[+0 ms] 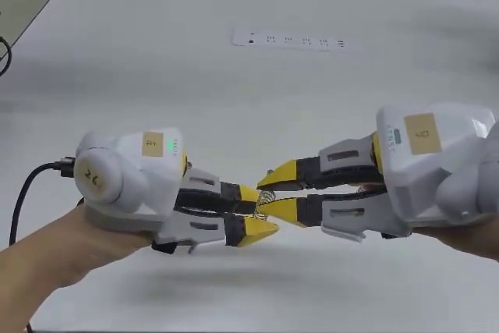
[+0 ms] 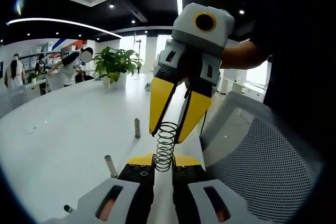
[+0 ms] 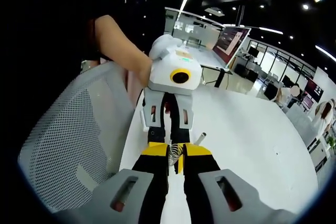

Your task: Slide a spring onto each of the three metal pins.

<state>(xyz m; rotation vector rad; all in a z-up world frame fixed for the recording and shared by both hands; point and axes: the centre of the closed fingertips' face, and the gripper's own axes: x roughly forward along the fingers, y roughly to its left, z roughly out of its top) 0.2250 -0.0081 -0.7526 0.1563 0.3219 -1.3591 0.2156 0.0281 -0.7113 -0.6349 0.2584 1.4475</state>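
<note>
Above the white table point(image 1: 234, 107) a wire spring point(image 1: 263, 205) hangs between two grippers that meet tip to tip. My left gripper point(image 1: 265, 211) comes from the left and is shut on one end of the spring point(image 2: 165, 148), whose coils rise from its yellow jaws. My right gripper point(image 1: 263, 195) comes from the right, and its jaws close on the spring's other end point(image 3: 174, 154). On the table lie a pin wearing a spring point(image 2: 137, 127), a bare pin point(image 2: 110, 166) and a small pin end point(image 2: 67, 209). One pin point(image 3: 200, 138) lies beside the left gripper.
A white power strip point(image 1: 290, 40) lies at the far side of the table. A black cable point(image 1: 22, 193) runs from the left gripper. A grey mesh chair point(image 2: 252, 150) stands by the table edge. A potted plant point(image 2: 115, 64) and people are far off.
</note>
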